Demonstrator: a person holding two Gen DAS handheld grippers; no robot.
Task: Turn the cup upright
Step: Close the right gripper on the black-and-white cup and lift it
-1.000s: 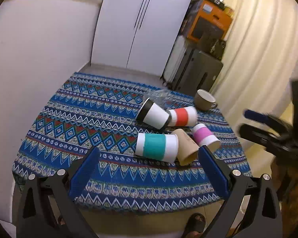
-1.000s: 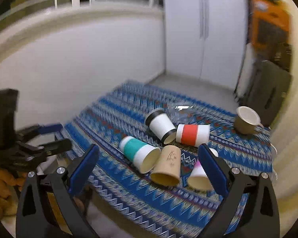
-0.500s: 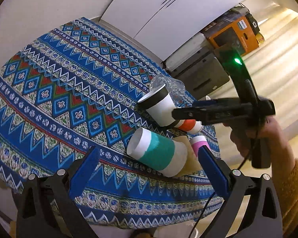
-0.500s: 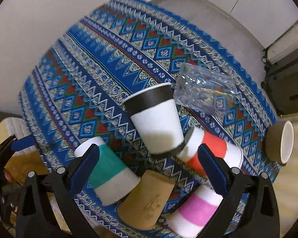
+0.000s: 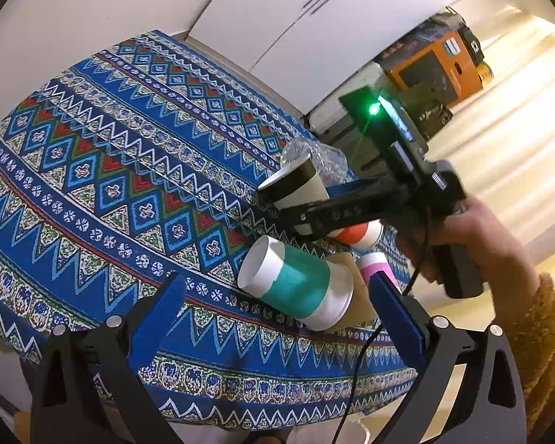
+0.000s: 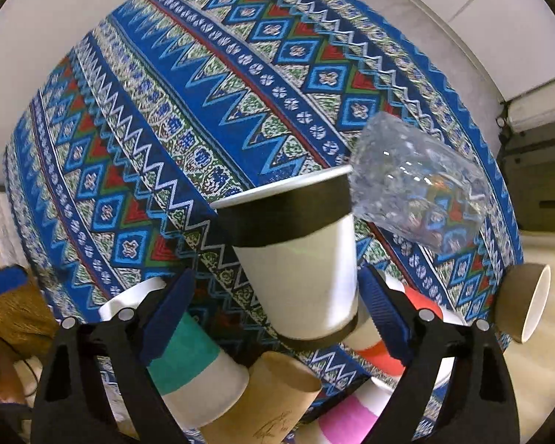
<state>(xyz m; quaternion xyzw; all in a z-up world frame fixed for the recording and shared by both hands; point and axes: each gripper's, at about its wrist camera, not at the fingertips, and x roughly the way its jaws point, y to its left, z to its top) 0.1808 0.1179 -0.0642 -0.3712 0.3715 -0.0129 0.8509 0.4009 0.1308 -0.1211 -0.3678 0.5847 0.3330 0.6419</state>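
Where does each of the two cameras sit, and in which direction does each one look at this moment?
Left wrist: sits on the left gripper, looking across the patterned tablecloth at the teal-banded cup; the right gripper and the right hand show.
Right wrist: sits on the right gripper, looking steeply down at the black-banded cup between its open fingers; a blue fingertip of the left gripper shows at the left edge.
Both share the lying cups, including the clear plastic cup.
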